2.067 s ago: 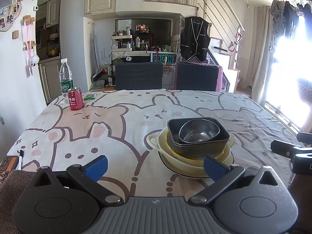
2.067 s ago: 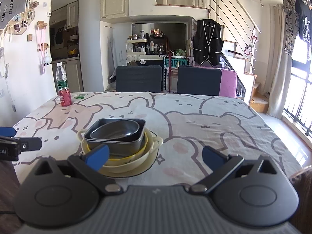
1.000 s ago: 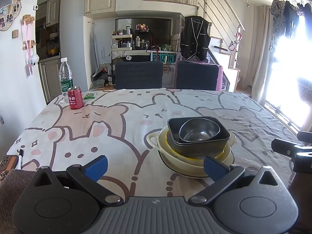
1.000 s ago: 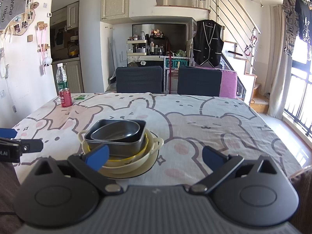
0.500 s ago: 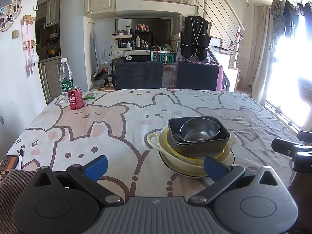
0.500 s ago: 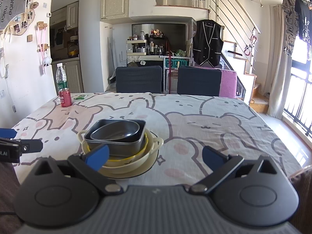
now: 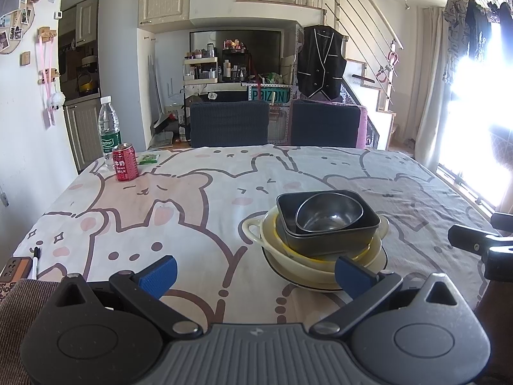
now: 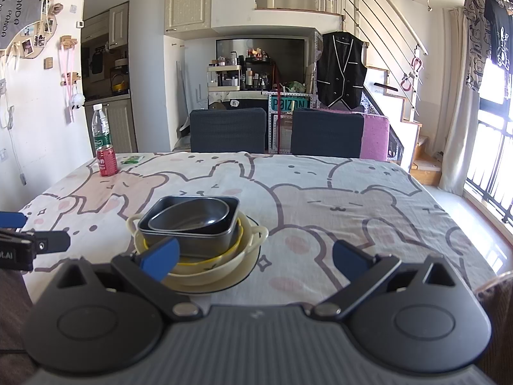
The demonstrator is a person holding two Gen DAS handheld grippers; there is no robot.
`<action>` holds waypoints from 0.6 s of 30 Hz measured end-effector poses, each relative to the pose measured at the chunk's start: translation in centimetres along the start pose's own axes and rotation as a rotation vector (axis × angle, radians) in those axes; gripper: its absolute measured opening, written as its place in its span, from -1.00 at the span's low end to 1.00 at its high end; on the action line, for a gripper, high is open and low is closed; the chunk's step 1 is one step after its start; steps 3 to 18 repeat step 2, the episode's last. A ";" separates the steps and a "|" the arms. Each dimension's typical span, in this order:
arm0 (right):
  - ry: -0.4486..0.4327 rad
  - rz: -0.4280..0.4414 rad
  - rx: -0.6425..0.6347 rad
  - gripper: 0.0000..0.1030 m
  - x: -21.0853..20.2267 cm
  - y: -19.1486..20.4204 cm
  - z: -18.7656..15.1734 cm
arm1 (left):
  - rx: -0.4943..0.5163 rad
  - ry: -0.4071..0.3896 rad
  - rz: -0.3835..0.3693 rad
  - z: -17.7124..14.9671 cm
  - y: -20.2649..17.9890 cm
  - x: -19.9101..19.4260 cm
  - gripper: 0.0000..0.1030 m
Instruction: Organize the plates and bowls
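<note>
A nested stack of dishes stands on the table near its front edge. A round steel bowl [image 7: 328,216] sits in a dark square dish [image 7: 333,239], inside a yellow bowl [image 8: 205,260], a cream two-handled bowl [image 7: 288,252] and a plate [image 8: 247,276] at the bottom. The stack also shows in the right wrist view [image 8: 192,221]. My left gripper [image 7: 255,271] is open and empty, just short of the stack's left front. My right gripper [image 8: 255,256] is open and empty, just short of its right front.
The table wears a cartoon-animal cloth [image 7: 192,199]. A red can [image 7: 125,162], a water bottle [image 7: 109,130] and a green packet [image 7: 148,158] stand at the far left corner. A pen [image 7: 34,261] and a phone [image 7: 14,268] lie at the near left edge. Two chairs [image 7: 229,123] stand behind.
</note>
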State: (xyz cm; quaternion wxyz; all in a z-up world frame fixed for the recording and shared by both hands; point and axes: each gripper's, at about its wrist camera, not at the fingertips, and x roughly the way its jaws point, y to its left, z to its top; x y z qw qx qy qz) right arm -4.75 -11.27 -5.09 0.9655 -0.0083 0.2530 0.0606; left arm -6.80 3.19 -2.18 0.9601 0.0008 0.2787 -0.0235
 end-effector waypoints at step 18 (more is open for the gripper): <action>-0.001 0.000 0.000 0.99 0.0 0.0 0.0 | 0.001 0.000 -0.002 0.0 0.0 0.0 1.00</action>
